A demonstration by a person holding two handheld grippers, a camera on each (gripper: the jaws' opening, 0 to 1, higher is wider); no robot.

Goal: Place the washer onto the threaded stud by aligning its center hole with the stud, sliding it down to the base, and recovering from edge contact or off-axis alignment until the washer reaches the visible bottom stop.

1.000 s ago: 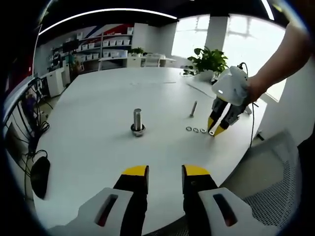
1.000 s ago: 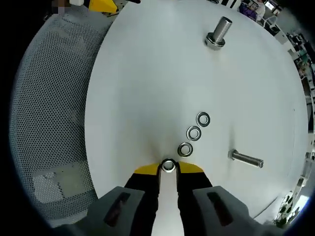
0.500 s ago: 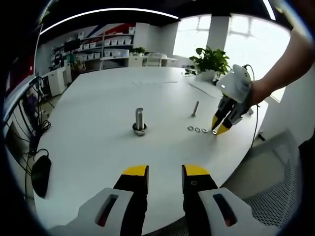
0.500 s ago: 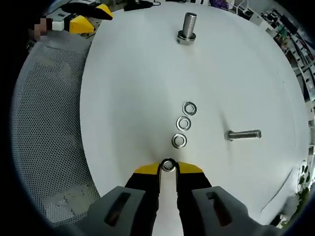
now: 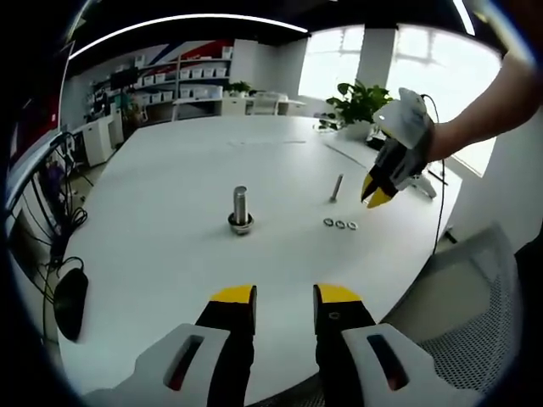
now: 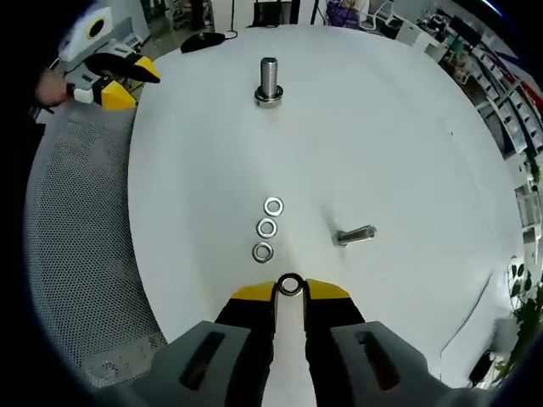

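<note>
Bare table (image 6: 195,161) lies open around the threaded stud (image 6: 269,82); three washers (image 6: 267,228) and a loose bolt (image 6: 355,236) lie apart.

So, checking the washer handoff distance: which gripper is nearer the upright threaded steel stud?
Hard to call; the left gripper faces the upright threaded steel stud across bare table, the right gripper is raised beyond three loose washers.

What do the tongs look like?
Each pair of tongs has two black jaws with yellow tips on a light grey body. The left tongs have dark slots with a red mark. The right tongs look the same, and a black cable hangs from them. The arm holding them is bare, no sleeve.
</note>
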